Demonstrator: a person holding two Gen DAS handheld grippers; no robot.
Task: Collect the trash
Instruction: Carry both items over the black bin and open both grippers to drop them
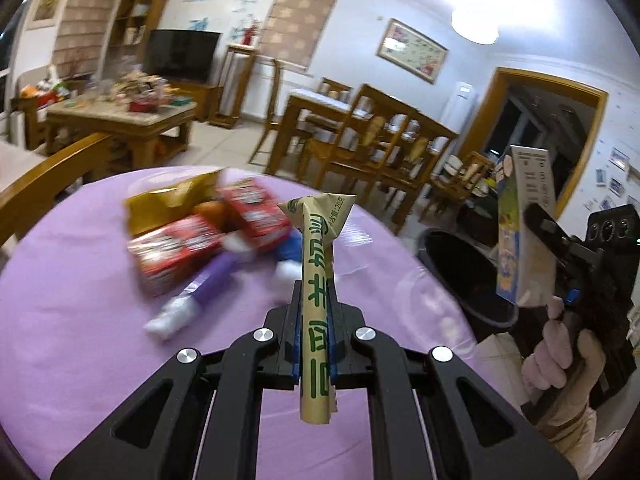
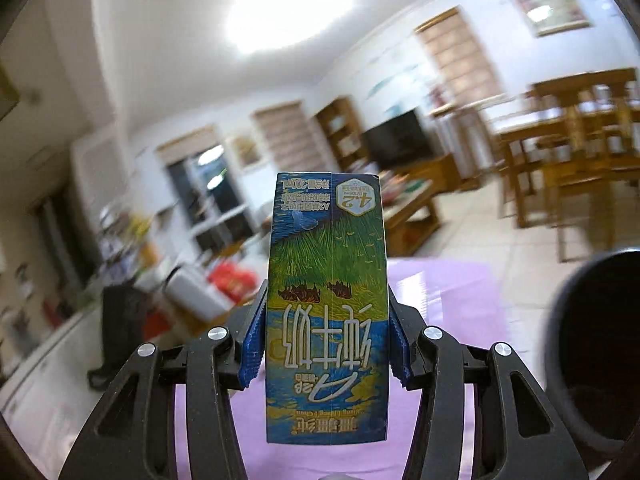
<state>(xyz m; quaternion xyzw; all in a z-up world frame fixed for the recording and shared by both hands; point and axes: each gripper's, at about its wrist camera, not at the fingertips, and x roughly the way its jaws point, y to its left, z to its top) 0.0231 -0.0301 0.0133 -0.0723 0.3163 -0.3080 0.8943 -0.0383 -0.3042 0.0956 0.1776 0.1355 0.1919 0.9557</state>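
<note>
Left gripper (image 1: 314, 336) has its fingers pinched tight on a tan paper sachet stick with green print (image 1: 316, 280), held up over the purple-covered round bench (image 1: 80, 300). Right gripper (image 2: 326, 344) clamps a blue-and-green milk carton (image 2: 328, 300) upside down, just beside the black trash bin (image 1: 460, 272). More red boxes (image 1: 176, 252) sit on the bench.
</note>
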